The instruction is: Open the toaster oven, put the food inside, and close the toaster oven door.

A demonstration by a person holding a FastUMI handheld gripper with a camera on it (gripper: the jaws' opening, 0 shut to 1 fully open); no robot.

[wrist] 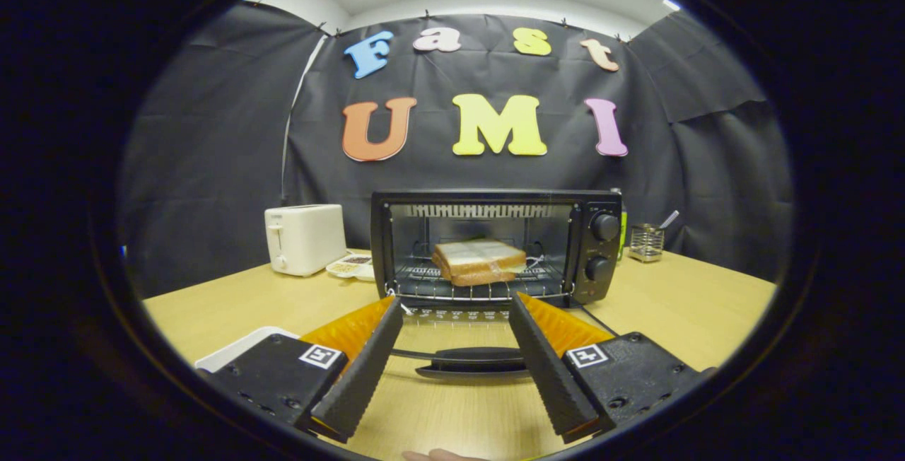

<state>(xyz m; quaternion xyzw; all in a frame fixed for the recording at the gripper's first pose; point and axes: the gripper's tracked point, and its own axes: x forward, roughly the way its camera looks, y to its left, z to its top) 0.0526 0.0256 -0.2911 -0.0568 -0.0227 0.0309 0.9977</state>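
Note:
A black toaster oven (495,199) stands on the wooden table with its glass door (459,323) folded down flat towards me. A wrapped sandwich of white bread (481,261) lies on the wire rack (452,290) inside. The door's black handle (472,360) sits between my fingers, a little below their tips. My gripper (456,302) is open, with nothing between its fingers, and its tips reach just short of the oven's front edge.
A white pop-up toaster (304,238) stands left of the oven, with a small plate of food (350,266) beside it. A wire mesh holder with a utensil (647,242) is at the right. A white tray edge (233,348) lies by my left finger.

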